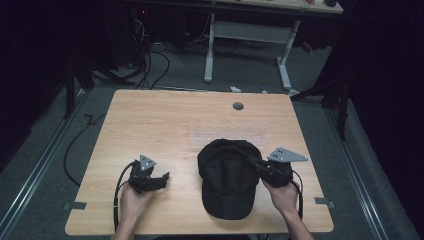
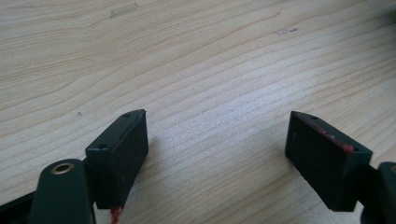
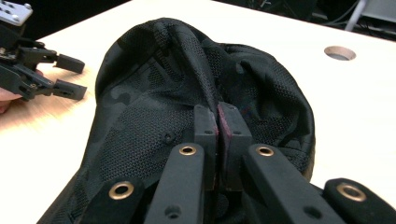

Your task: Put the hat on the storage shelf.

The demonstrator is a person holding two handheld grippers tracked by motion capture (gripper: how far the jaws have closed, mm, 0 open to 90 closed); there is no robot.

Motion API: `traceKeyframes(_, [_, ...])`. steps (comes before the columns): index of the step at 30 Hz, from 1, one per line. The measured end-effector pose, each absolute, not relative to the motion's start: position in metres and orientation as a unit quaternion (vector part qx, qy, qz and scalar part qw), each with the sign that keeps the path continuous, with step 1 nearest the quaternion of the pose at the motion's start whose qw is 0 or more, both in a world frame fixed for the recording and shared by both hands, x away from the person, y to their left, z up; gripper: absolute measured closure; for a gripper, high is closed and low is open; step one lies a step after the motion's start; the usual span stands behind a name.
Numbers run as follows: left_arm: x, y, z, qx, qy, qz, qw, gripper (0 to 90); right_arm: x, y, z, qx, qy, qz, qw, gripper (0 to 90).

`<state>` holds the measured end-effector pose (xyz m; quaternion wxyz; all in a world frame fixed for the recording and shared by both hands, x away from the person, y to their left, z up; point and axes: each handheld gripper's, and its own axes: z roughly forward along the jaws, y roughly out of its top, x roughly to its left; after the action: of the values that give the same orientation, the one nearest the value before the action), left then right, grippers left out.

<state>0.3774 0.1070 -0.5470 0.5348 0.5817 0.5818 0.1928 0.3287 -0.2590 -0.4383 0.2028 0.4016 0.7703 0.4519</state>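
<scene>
A black baseball cap (image 1: 227,175) lies on the wooden table (image 1: 150,120), its brim toward the person. My right gripper (image 1: 251,161) comes in from the cap's right side and is shut on a raised fold of the crown fabric; in the right gripper view the jaws (image 3: 218,116) pinch that ridge of the cap (image 3: 154,107). My left gripper (image 1: 164,180) sits to the left of the cap, apart from it, low over bare wood. It is open, and in the left gripper view (image 2: 217,119) nothing lies between the jaws. The right gripper view also shows the left gripper (image 3: 83,78).
A round cable hole (image 1: 238,106) sits near the table's far edge. Grey tape tabs mark the front corners (image 1: 74,205) (image 1: 324,201). Beyond the table stand a white desk frame (image 1: 247,30) and cables on the floor (image 1: 150,65). Bare wood lies left of and behind the cap.
</scene>
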Motion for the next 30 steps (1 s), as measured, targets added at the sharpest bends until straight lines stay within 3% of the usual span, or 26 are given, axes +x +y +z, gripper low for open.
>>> traceKeyframes(9, [0.377, 0.109, -0.539, 0.586, 0.588, 0.132, 0.542, 21.1, 0.332, -0.26, -0.429, 0.381, 0.774, 0.462, 0.204, 87.7])
traceKeyframes(30, [0.358, 0.082, -0.496, 0.609, 0.52, -0.026, 0.598, 18.5, 0.332, -0.256, -0.402, 0.325, 0.774, 0.497, 0.221, 87.7])
